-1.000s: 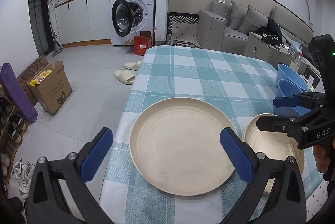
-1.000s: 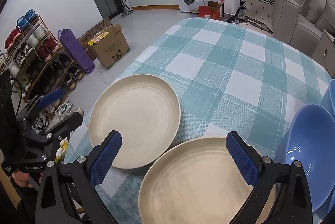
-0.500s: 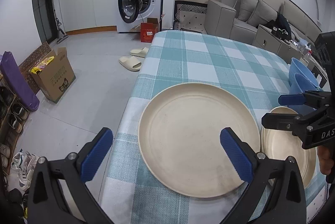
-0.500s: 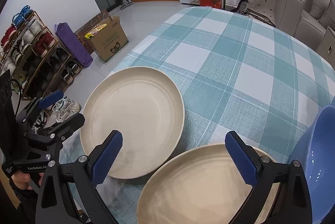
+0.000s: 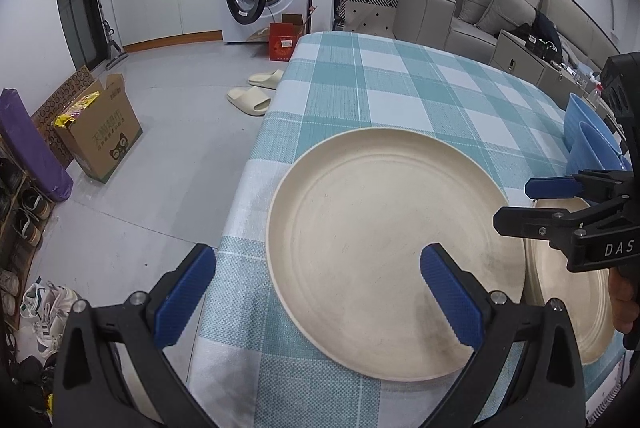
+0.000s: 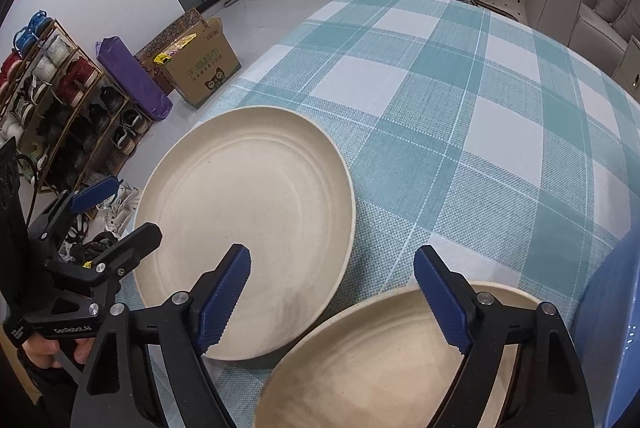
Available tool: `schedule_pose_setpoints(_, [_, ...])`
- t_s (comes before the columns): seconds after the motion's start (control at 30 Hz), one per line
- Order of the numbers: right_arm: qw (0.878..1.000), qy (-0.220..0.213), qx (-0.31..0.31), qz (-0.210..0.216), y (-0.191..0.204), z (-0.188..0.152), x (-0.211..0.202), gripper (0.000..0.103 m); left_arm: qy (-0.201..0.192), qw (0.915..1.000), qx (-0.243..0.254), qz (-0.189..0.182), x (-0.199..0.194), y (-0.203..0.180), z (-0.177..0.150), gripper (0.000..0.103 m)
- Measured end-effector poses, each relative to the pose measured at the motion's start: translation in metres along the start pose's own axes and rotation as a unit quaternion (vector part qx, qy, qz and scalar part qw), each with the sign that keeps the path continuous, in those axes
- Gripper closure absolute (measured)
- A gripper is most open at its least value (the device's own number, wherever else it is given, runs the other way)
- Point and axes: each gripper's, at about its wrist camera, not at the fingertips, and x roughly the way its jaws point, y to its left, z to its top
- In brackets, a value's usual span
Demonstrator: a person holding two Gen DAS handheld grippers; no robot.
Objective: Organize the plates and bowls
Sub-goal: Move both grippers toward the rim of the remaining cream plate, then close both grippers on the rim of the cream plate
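The left gripper [image 5: 316,292] is found lowered closer over the left plate [image 5: 384,236] at the table's [image 5: 400,84] near edge, jaws wide and empty — one finger is inside the rim, the other off the cloth. Beside it, the right gripper [image 6: 332,292] is also brought lower over the right plate [image 6: 384,360]; its jaws have just been closing, nothing pressed between them. Blue bowls [image 5: 592,144] are left untouched at far right — pickup for stacking is judged imminent.

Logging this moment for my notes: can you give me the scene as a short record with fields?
surface: table with teal-and-white checked cloth
left plate: round cream plate, resting near the table's edge
right plate: second cream plate, beside it
bowls: blue bowls at the right
left gripper: open, above the left plate's rim
right gripper: jaws just closing, nothing gripped
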Motion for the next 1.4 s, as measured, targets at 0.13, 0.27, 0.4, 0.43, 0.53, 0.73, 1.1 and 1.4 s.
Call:
schedule_pose_setpoints(0.13, [1.0, 0.0, -0.003, 0.001, 0.004, 0.0, 0.002, 0.018, 0.005, 1.0, -0.001, -0.003, 0.004, 0.002, -0.001, 0.001])
schedule_pose_setpoints(0.27, [1.0, -0.001, -0.004, 0.002, 0.006, 0.001, 0.003, 0.021, 0.004, 1.0, -0.003, -0.005, 0.005, 0.004, -0.002, 0.001])
schedule_pose_setpoints(0.4, [1.0, 0.002, -0.008, 0.006, 0.009, 0.0, 0.007, 0.026, 0.002, 1.0, -0.005, -0.005, 0.004, 0.007, -0.002, 0.002])
schedule_pose_setpoints(0.43, [1.0, 0.002, -0.009, 0.005, 0.009, 0.0, 0.007, 0.026, 0.004, 1.0, -0.005, -0.006, 0.005, 0.008, -0.002, 0.002])
schedule_pose_setpoints(0.53, [1.0, 0.004, -0.007, 0.009, 0.01, -0.001, 0.009, 0.031, 0.005, 0.9999, -0.006, -0.009, 0.006, 0.008, -0.003, 0.002])
schedule_pose_setpoints(0.73, [1.0, 0.005, -0.011, 0.006, 0.011, -0.002, 0.011, 0.034, 0.015, 0.9998, -0.003, -0.012, 0.01, 0.007, -0.004, 0.015])
schedule_pose_setpoints(1.1, [1.0, 0.018, -0.007, 0.01, 0.012, -0.003, 0.016, 0.052, 0.021, 0.9996, 0.017, -0.002, 0.012, 0.003, -0.007, 0.049])
schedule_pose_setpoints(1.4, [1.0, 0.015, -0.005, 0.01, 0.012, -0.004, 0.016, 0.053, 0.019, 0.9998, 0.01, 0.002, 0.01, 0.01, -0.007, 0.065])
